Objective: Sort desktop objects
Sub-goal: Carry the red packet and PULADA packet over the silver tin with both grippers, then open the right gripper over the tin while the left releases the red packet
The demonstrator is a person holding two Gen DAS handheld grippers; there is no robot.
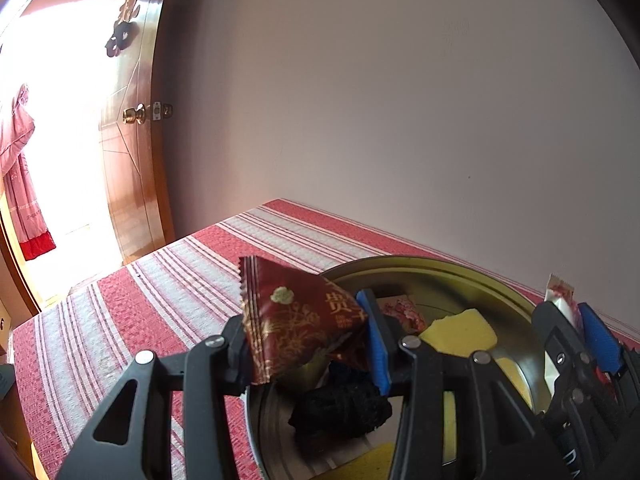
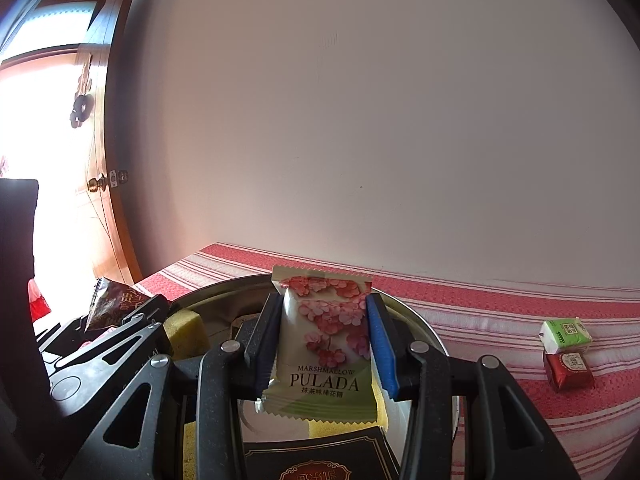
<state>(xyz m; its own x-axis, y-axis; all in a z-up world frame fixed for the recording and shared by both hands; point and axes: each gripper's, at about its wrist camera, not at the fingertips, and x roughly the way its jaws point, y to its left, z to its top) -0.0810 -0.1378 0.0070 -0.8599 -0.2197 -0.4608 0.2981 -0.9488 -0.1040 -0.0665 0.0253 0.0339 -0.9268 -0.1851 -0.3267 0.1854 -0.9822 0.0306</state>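
Observation:
My left gripper (image 1: 308, 336) is shut on a dark red snack packet (image 1: 296, 320) with gold print, held above the left edge of a round metal tin (image 1: 440, 270). My right gripper (image 2: 326, 340) is shut on a pale marshmallow packet (image 2: 324, 344) with pink flowers, held over the same tin (image 2: 424, 328). In the tin lie yellow sponges (image 1: 460, 334), a black crocheted item (image 1: 344, 412) and a flowered packet (image 1: 404, 312). The right gripper also shows in the left wrist view (image 1: 576, 320), and the left gripper in the right wrist view (image 2: 132, 312).
The table has a red and white striped cloth (image 1: 160, 292). A green tissue pack (image 2: 566, 334) and a red packet (image 2: 568, 370) lie on the cloth at the right. A dark box (image 2: 320, 456) lies at the tin's near side. A wall stands behind; a wooden door (image 1: 132, 140) is at left.

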